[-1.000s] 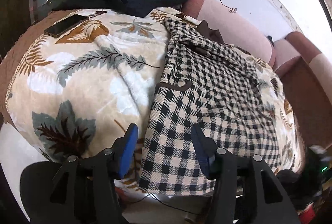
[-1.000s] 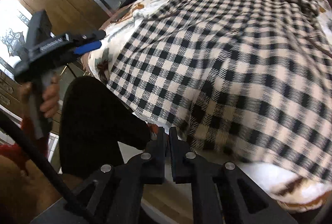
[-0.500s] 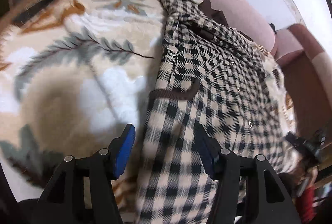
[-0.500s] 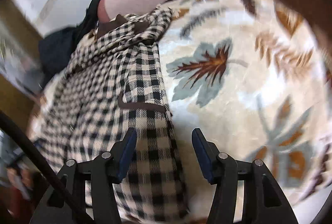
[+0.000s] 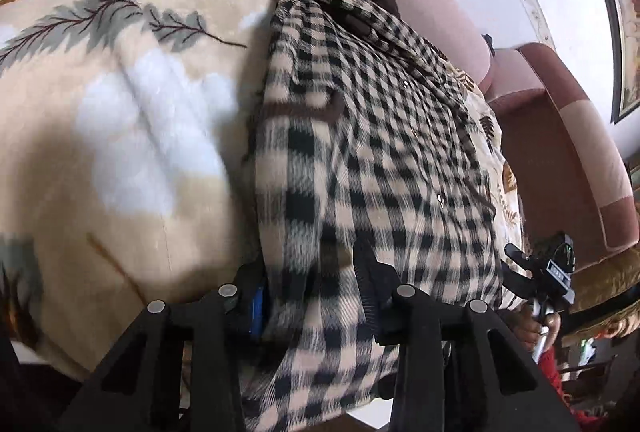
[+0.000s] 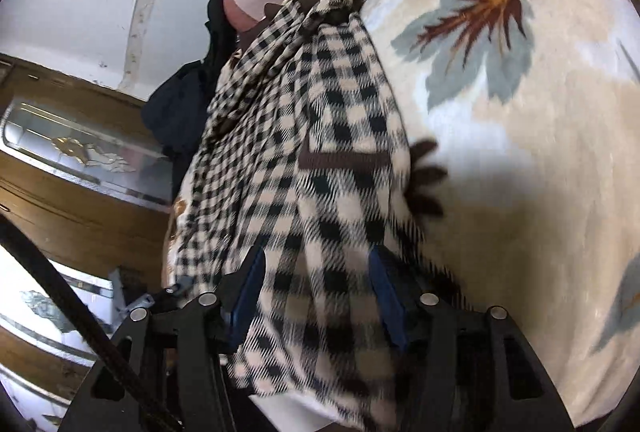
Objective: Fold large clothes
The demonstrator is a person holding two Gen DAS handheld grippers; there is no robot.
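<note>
Nearest, left gripper [image 5: 310, 284]: black fingers with blue pads straddle the near left hem of the black-and-cream checked woollen coat [image 5: 380, 152]; jaws closing, cloth bunched between them, whether the pads yet press it I cannot tell. Right gripper [image 6: 316, 288] straddles the coat's other near corner; jaws narrowing, fabric between the blue pads [image 6: 248, 284], which stand apart from it on either side. The coat lies lengthwise on the bed, over a cream fleece blanket printed with grey and rust leaves [image 5: 120, 112], hem draping over the near edge. Brown pocket trim [image 6: 344, 160] at mid-length. Beyond the collar, a pink padded headboard [image 5: 420, 4]. Dark garment [image 6: 180, 104] heaped at the far corner, beside a wooden wardrobe [image 6: 72, 200].
</note>
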